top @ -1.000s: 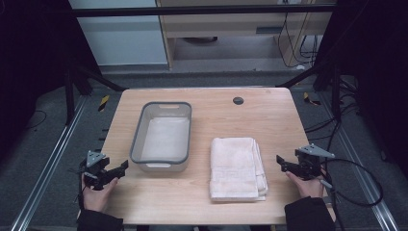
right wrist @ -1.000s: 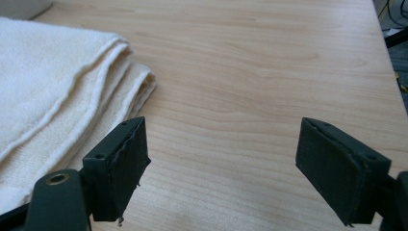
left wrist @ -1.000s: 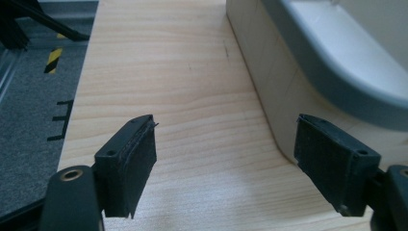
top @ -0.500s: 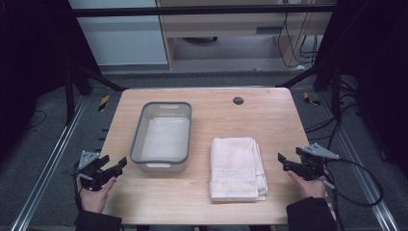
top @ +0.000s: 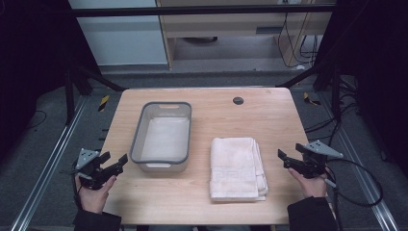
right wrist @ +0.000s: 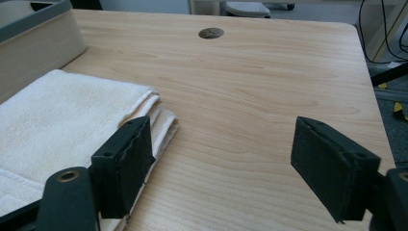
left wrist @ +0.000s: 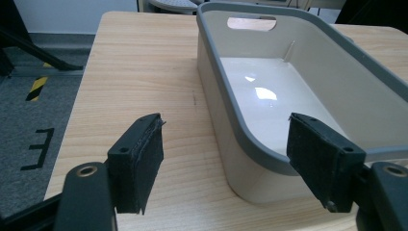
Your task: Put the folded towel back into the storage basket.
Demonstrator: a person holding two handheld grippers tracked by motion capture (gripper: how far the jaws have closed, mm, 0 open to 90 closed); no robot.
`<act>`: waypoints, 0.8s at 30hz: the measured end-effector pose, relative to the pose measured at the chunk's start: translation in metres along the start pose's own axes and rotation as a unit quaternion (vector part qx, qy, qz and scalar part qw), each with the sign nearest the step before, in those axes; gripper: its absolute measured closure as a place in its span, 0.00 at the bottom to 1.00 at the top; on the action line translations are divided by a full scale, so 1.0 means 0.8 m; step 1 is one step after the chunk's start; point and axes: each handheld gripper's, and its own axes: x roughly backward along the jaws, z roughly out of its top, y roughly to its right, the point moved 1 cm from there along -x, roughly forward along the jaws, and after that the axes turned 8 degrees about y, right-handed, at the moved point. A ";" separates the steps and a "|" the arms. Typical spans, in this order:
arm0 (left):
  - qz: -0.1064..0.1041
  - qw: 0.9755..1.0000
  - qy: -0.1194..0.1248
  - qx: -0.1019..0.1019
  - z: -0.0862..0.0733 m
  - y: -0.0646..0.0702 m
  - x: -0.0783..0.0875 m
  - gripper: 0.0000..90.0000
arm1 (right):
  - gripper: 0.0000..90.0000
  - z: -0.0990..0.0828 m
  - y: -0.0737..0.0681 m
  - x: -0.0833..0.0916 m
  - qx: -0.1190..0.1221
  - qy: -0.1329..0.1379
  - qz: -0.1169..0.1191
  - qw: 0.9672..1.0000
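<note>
A grey plastic bin [top: 136, 137] stands empty at the left middle of the wooden table [top: 231, 115], and a folded white towel [top: 235, 166] lies to its right. My left gripper [top: 115, 160] hovers open off the table's left front edge, its jaws pointing at the bin's near corner [left wrist: 231, 110]. My right gripper [top: 288, 151] stays open beside the towel's right edge [right wrist: 62, 115]. Its jaws have just been closing slightly, with nothing between them. In the gripper views, neither the left gripper [left wrist: 226, 163] nor the right gripper [right wrist: 226, 168] holds anything.
A round cable hole [top: 238, 100] sits near the table's far edge, also visible in the right gripper view as the hole [right wrist: 210, 32]. Metal rails and dark floor flank the table. Cables trail at the right.
My left gripper has lifted a little beside the table's left edge. The right gripper has stayed in place with its jaws slightly narrower.
</note>
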 end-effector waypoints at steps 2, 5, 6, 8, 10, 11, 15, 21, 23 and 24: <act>-0.004 1.000 0.001 0.001 0.002 0.002 0.000 0.31 | 0.25 0.004 -0.001 0.000 0.002 0.004 0.001 1.000; -0.007 1.000 -0.001 -0.002 0.004 0.006 -0.001 0.31 | 0.25 0.011 -0.004 -0.001 0.000 0.009 0.009 1.000; -0.009 1.000 -0.001 -0.005 0.005 0.009 -0.002 0.31 | 0.25 0.012 -0.004 -0.001 -0.004 0.011 0.011 1.000; -0.010 1.000 -0.001 -0.005 0.007 0.012 -0.004 0.31 | 0.25 0.013 -0.007 -0.001 -0.007 0.014 0.014 1.000; -0.014 1.000 -0.002 -0.006 0.010 0.015 -0.005 0.32 | 0.25 0.015 -0.009 -0.002 -0.001 0.011 0.012 1.000; -0.016 1.000 -0.002 -0.007 0.011 0.017 -0.006 0.31 | 0.25 0.016 -0.010 -0.002 -0.002 0.011 0.014 1.000; -0.020 1.000 -0.001 -0.009 0.015 0.021 -0.007 0.32 | 0.25 0.019 -0.010 -0.003 -0.002 0.012 0.017 1.000; -0.028 1.000 0.000 -0.012 0.021 0.026 -0.010 0.32 | 0.25 0.031 -0.012 -0.005 0.004 0.017 0.024 1.000; -0.031 0.999 0.001 -0.013 0.023 0.029 -0.011 0.33 | 0.25 0.034 -0.013 -0.007 0.007 0.015 0.026 1.000; -0.032 0.999 0.001 -0.013 0.023 0.030 -0.011 0.33 | 0.25 0.035 -0.014 -0.007 0.009 0.014 0.027 0.999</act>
